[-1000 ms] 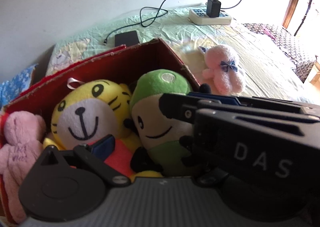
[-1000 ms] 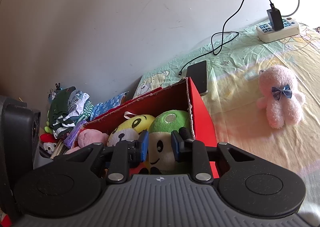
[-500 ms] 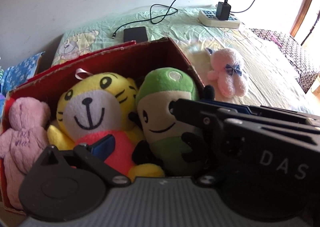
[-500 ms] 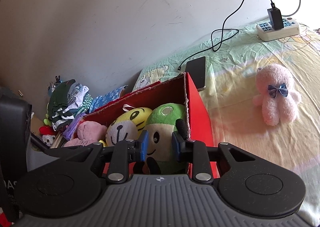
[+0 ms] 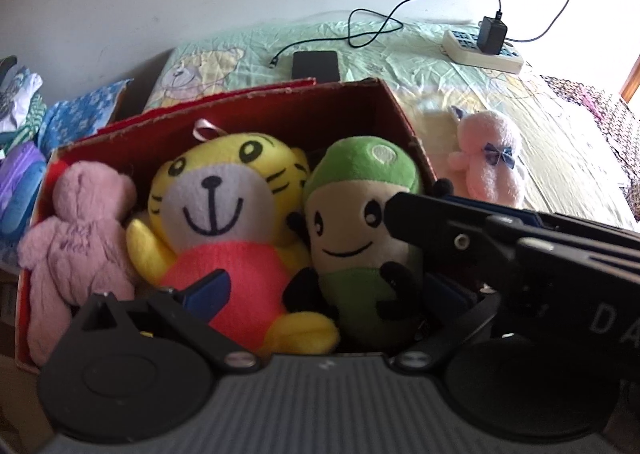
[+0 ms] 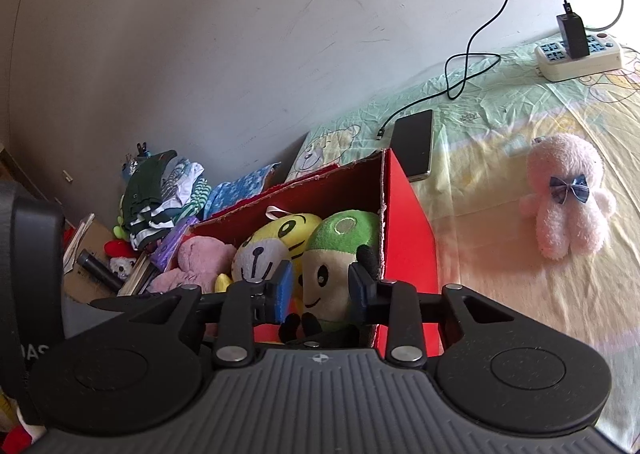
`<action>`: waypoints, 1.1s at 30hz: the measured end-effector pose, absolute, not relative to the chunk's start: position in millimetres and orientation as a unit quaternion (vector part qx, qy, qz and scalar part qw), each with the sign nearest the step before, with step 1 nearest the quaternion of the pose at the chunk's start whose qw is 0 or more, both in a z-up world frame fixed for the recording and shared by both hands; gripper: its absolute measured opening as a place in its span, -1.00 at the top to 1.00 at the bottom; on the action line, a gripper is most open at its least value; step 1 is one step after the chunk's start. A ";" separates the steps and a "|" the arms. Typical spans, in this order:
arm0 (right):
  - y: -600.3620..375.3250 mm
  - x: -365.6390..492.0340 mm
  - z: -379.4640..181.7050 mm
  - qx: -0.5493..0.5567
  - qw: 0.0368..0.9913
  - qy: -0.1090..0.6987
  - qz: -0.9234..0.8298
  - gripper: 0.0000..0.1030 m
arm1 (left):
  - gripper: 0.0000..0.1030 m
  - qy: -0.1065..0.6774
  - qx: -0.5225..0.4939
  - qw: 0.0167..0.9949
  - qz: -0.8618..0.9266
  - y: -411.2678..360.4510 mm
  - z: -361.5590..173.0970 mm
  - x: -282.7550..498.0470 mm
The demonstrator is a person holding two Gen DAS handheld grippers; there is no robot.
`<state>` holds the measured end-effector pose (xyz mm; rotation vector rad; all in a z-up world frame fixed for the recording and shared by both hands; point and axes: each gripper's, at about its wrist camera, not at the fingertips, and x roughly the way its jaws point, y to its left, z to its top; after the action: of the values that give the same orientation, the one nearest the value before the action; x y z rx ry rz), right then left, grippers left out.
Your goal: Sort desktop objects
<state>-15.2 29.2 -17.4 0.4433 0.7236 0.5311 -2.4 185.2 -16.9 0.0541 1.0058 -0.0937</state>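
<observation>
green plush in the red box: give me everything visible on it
The green plush is soft fleece: green cap with a pale round patch, cream face with black eyes and a stitched smile, green body, black limbs. It sits upright at the right end of the red box, pressed against the yellow tiger plush and the box wall. The right gripper straddles it, jaws opening, pads off the plush.

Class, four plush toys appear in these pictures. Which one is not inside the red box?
The pale pink toy with the blue bow. It lies alone on the bedsheet, right of the red box, while the other three sit inside.
</observation>
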 end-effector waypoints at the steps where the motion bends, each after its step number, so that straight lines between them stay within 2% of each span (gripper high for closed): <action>1: 28.0 -14.9 -16.4 0.210 0.877 0.347 0.259 0.30 | -0.98 0.483 0.026 0.874 -0.038 184.2 -17.6 -2.9; 20: -15.9 -13.6 -9.3 0.187 0.860 0.349 0.322 0.29 | -0.98 0.499 0.028 0.861 0.089 174.0 -6.3 -10.5; 33: -54.3 -10.6 -16.6 0.199 0.846 0.361 0.338 0.29 | -0.98 0.471 0.035 0.876 0.102 135.1 22.9 -19.6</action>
<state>-10.6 -54.3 -16.6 0.4199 0.7622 0.7125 -19.6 135.1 22.9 0.0737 0.9829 0.2129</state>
